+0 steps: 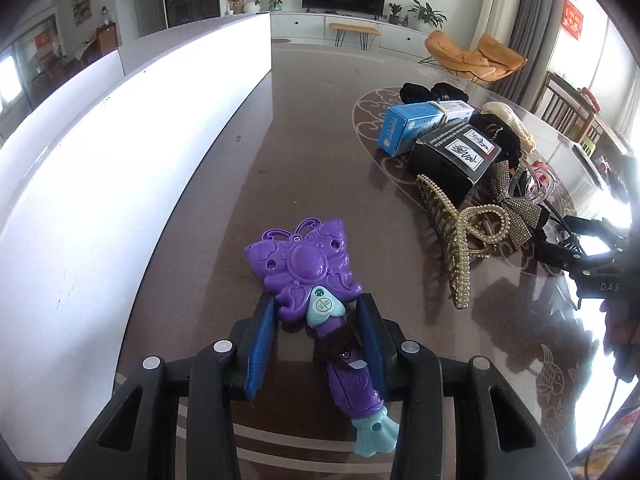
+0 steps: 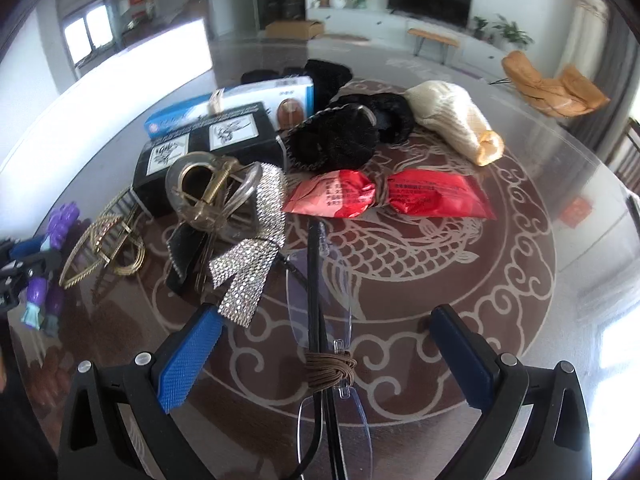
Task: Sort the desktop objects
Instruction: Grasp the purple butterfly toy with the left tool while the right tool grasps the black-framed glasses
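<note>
Left wrist view first: my left gripper (image 1: 316, 320) has its blue pads closed on the handle of a purple butterfly wand (image 1: 308, 280), which lies flat on the glass-topped table (image 1: 320, 152), its head pointing away from me. To its right I see a gold hair claw (image 1: 456, 240), a black box (image 1: 452, 156) with white picture labels whose print is too small to read, and a blue box (image 1: 412, 124) with a round white logo I can't make out. At the right edge the other gripper's body carries the letters "DAS". A long white board (image 1: 132, 140) runs along the left.

Right wrist view: my right gripper (image 2: 324, 340) stands wide open, holding nothing. Between its fingers lie rimless glasses (image 2: 320, 320), folded and bound with brown cord. Only this view shows them, plus a red packet (image 2: 392, 196) tied in the middle, with small white print I can't read, a rhinestone bow (image 2: 248, 264) and a cream knit piece (image 2: 452, 120). The wand shows at the far left.
</note>
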`<state>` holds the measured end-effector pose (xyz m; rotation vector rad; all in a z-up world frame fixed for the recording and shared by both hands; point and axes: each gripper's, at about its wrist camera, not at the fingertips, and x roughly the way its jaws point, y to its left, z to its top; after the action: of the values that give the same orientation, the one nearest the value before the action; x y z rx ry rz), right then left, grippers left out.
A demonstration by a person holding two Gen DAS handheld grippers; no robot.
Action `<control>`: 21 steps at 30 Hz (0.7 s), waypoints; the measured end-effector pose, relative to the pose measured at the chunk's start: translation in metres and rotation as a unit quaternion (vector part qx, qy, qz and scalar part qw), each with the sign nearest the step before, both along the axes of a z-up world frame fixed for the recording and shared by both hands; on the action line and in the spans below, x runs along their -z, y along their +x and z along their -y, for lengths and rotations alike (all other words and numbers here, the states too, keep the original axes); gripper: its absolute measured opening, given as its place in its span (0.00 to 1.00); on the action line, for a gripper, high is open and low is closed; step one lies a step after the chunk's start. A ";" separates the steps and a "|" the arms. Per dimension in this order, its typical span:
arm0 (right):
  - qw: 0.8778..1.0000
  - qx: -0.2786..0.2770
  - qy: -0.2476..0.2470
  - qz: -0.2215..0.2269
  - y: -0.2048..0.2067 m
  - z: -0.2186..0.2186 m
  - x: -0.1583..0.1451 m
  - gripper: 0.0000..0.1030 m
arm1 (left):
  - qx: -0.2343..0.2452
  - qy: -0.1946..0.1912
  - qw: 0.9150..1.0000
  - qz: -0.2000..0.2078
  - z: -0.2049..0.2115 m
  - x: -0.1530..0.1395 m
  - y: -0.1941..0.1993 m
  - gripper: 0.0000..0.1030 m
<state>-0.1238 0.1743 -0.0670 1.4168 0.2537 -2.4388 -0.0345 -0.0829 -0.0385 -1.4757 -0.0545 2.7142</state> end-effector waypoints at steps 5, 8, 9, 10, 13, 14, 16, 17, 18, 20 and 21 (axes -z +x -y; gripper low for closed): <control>0.994 -0.023 -0.102 -0.012 0.021 0.000 -0.043 0.99 | -0.012 0.014 1.000 -0.009 0.001 0.002 0.001 0.40; 0.996 -0.001 -0.088 -0.020 0.005 0.014 -0.053 0.97 | -0.008 0.017 1.000 -0.008 0.002 0.001 0.003 0.40; 0.996 0.010 -0.088 -0.018 -0.002 0.012 -0.054 0.97 | -0.007 0.020 1.000 -0.008 0.003 0.001 0.004 0.40; 0.996 0.023 -0.090 -0.007 -0.007 0.008 -0.054 0.94 | -0.008 0.023 1.000 -0.007 0.004 0.000 0.007 0.40; 0.996 0.020 -0.068 0.050 -0.020 -0.006 -0.047 0.84 | -0.004 0.021 1.000 -0.006 0.004 0.000 0.011 0.40; 0.997 0.008 -0.049 0.064 -0.018 -0.009 -0.043 0.81 | -0.001 0.018 1.000 -0.005 0.003 0.000 0.011 0.40; 0.996 -0.018 -0.024 0.089 -0.011 -0.010 -0.034 0.68 | 0.005 0.026 1.000 -0.004 0.000 0.000 0.010 0.39; 0.995 -0.027 -0.017 0.096 -0.009 -0.009 -0.029 0.64 | 0.008 0.032 0.999 -0.003 -0.001 0.000 0.009 0.39; 0.995 -0.032 -0.014 0.097 -0.009 -0.008 -0.026 0.58 | 0.011 0.035 0.999 -0.003 -0.003 0.000 0.008 0.39; 0.994 -0.044 -0.011 0.098 -0.010 -0.004 -0.021 0.43 | 0.016 0.032 0.999 -0.003 -0.006 0.000 0.009 0.39; 0.994 -0.049 0.005 0.099 -0.010 -0.001 -0.017 0.30 | 0.017 0.035 0.999 -0.002 -0.006 -0.001 0.010 0.39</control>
<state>-0.1334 0.1753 -0.0495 1.5977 0.2832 -2.2028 -0.0245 -0.0774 -0.0378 -1.4398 -0.1219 2.6589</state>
